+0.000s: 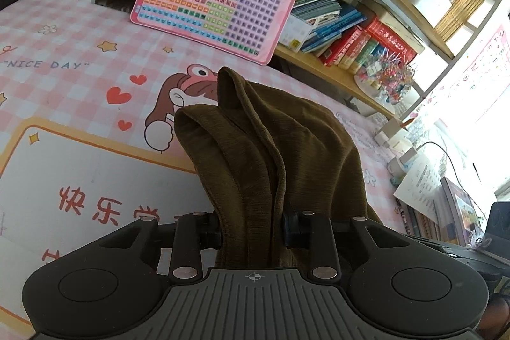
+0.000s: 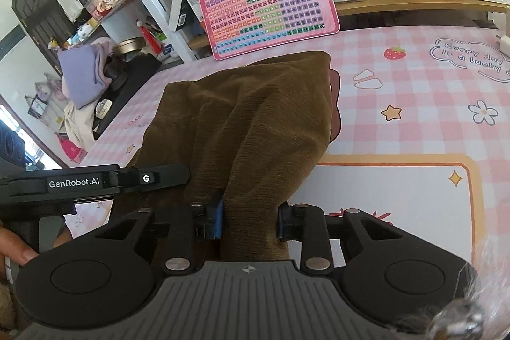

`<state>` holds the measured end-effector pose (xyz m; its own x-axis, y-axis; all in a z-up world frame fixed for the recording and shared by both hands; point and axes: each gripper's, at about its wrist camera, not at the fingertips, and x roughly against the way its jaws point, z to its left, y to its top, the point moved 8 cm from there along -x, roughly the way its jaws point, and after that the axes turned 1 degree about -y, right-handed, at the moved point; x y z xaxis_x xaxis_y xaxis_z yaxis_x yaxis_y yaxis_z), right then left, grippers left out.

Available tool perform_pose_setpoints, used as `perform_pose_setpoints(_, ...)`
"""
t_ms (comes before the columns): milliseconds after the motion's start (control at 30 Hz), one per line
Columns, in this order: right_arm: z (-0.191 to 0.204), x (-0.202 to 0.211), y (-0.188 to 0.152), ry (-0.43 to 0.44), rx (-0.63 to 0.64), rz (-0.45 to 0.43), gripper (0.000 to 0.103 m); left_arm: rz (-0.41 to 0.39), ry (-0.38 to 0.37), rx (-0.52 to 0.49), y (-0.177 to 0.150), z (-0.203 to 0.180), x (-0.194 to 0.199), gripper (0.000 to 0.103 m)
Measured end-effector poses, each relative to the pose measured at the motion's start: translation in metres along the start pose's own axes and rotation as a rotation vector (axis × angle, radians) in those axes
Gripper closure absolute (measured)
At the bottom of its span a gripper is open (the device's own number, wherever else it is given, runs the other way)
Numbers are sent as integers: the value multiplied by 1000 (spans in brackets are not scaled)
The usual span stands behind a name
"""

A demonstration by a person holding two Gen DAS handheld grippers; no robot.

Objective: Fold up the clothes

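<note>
While the left gripper (image 1: pixel 251 231) had its jaws pinched nearly together on a thick bunch of the brown garment (image 1: pixel 255 142), the cloth ran straight ahead from those jaws in long ridged folds, its far end drooping over the pink checked surface (image 1: pixel 79 34). Over on the right gripper (image 2: pixel 248 222), the jaws were likewise clamped on a gathered edge of that garment, which spread forward and leftward, the two grips close together, so neither hand looked nearer.

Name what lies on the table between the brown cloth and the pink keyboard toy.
Nothing: in the right wrist view, only bare pink checked table cover separates the cloth from the toy.
</note>
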<state>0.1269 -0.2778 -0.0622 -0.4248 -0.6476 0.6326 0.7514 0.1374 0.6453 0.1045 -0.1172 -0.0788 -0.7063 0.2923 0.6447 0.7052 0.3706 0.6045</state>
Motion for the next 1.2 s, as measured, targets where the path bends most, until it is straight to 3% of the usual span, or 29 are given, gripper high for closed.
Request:
perform_pose_setpoints(333,4,-3,-1,-19,-22,-9,76,15,-22,-14,5,9,-2,73)
perform_pose_setpoints(900,70,-57,6,-119,-40,-24,76,69,-128,-9,44,92,9,73)
perform_pose_setpoints(1200,107,-112,44,-149,3,-57,76,36,-151,-32,105,145,-2,73)
